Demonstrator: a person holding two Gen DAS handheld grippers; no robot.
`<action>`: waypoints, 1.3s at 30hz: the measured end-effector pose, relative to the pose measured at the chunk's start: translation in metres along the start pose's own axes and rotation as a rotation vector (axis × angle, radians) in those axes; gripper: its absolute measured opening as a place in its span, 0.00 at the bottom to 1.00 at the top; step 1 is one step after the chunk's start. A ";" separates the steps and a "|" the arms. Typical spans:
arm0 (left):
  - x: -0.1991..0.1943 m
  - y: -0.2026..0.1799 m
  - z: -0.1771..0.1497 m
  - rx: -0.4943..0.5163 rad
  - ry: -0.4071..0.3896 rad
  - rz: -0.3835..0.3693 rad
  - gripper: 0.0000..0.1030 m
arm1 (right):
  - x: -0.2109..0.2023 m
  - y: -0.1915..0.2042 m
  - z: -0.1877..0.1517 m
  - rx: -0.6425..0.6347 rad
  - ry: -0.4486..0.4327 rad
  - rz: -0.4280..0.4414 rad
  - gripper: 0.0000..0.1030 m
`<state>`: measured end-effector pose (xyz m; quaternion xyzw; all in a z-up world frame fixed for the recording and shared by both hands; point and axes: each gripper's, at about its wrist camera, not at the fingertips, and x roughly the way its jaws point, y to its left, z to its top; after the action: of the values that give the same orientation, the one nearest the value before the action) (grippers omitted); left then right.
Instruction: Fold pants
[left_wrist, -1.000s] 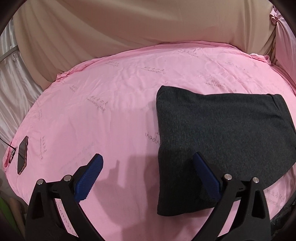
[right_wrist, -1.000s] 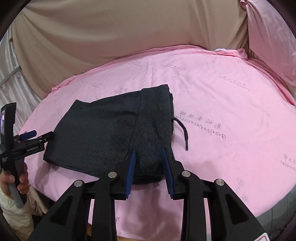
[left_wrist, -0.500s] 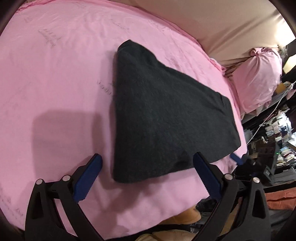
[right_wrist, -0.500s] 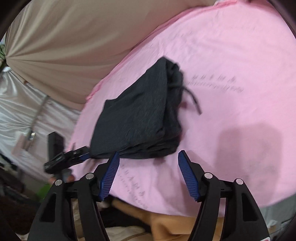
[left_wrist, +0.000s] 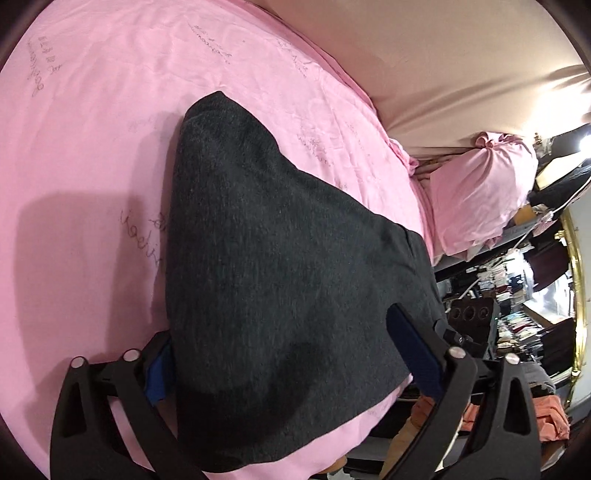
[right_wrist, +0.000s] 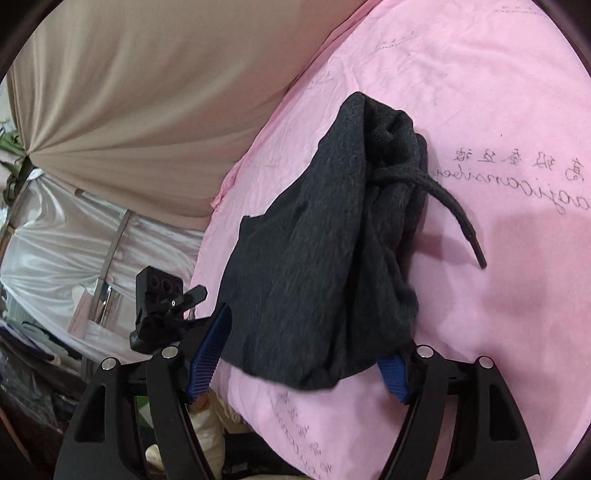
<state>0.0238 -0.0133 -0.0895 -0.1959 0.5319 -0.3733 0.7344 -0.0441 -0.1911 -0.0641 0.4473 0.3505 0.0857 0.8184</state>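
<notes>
- L hand-held gripper (left_wrist: 291, 354): jaws wide, straddling near end of pants (left_wrist: 288, 280). Blue pads either side, cloth between; one pad part hidden behind the fabric edge, so contact unsure. Reads as released, not pinching. Jaws have just been closing a little, pants between them.
- R hand-held gripper (right_wrist: 299, 354): jaws apart, framing the near corner of pants (right_wrist: 325, 258) at the bunched waist end. One pad part hidden by cloth. No squeeze seen, so released. Jaws sprang open from near-shut, then just eased in a bit, cloth between.
- Change: 1 s ago both grippers sat back from the bundle, level view; now both tipped and rolled, close in at opposite ends.
- Meaning (my read): folds look done, pants a compact rectangle. Likely lining up to lift or shift the bundle, or for a last fold.
- Pants: on pink bed (left_wrist: 92, 110), close to its near edge. Drawstring (right_wrist: 454, 218) trails loose onto the sheet on the waist side.
- Pillow (left_wrist: 480, 195) in pink cover beyond the bed corner.
- Containers: none in view holding anything tied to the task; cluttered shelves far off, contents too small to tell.
</notes>
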 end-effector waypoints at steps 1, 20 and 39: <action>0.001 -0.003 -0.001 0.012 -0.004 0.055 0.72 | -0.001 -0.003 0.000 0.012 -0.009 -0.022 0.36; -0.078 -0.072 -0.004 0.130 -0.085 0.041 0.19 | -0.071 0.109 -0.017 -0.214 -0.184 -0.115 0.20; -0.138 -0.104 0.212 0.333 -0.492 0.209 0.20 | 0.039 0.179 0.217 -0.381 -0.362 0.019 0.20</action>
<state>0.1636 0.0003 0.1452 -0.1016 0.2871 -0.3192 0.8974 0.1574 -0.2148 0.1348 0.2967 0.1716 0.0765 0.9363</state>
